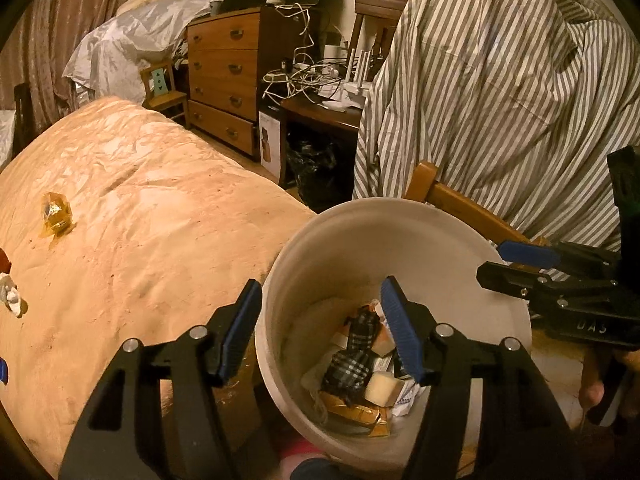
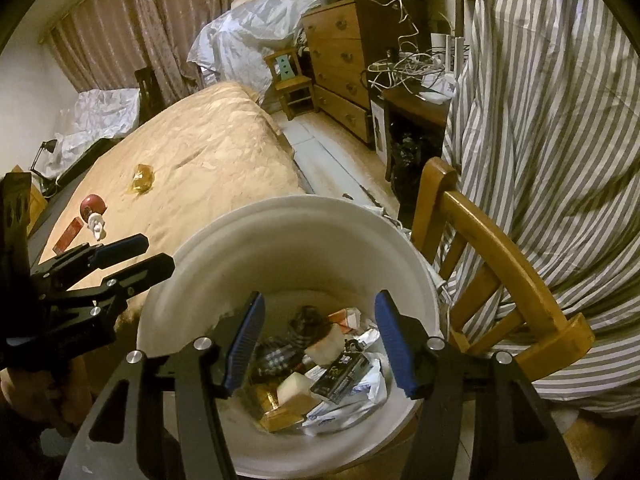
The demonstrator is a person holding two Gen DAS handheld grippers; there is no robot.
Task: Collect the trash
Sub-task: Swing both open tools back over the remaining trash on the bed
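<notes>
We hold both grippers over the white bucket, which stands beside the table and a wooden chair. The left gripper has its jaws spread, nothing between them; the right gripper is spread too and empty. Trash fills the bucket bottom: a plaid wrapper, a pale block and a dark packet whose lettering we cannot read. "DAS" shows on the right gripper's body. An amber wrapper and a crumpled tissue lie on the table.
</notes>
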